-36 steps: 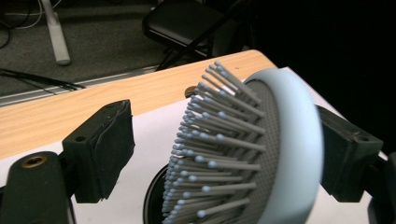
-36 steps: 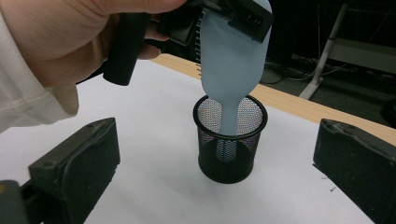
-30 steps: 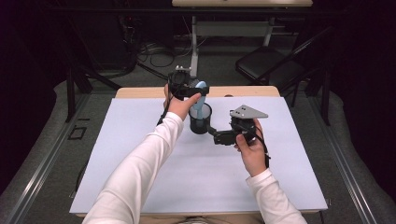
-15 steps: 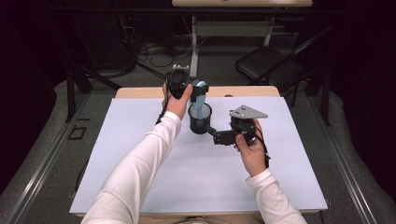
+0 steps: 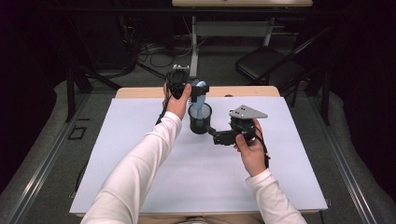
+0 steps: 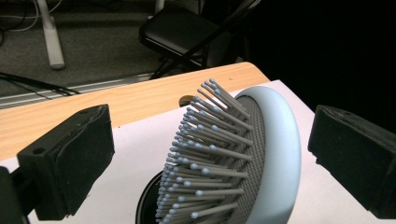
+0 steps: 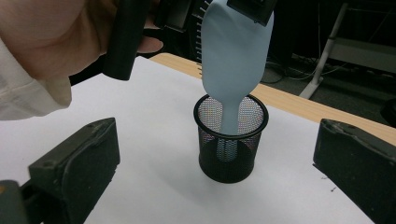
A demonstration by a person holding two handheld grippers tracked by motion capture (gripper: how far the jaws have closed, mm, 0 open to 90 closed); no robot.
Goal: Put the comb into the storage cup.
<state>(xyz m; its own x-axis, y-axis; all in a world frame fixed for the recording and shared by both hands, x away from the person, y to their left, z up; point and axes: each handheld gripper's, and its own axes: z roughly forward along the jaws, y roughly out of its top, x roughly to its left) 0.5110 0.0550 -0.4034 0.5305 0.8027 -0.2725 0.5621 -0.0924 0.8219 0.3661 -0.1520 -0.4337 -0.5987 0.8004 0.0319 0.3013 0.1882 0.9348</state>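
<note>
Pale blue hairbrush (image 5: 200,95) standing handle-down in a black mesh cup (image 5: 200,122) on the white-covered table (image 5: 140,186); left tool (image 5: 200,91) wide, jaws having just opened, either side of the brush head without touching; right tool (image 5: 215,136) wide, holding nothing, just beside the cup
</note>
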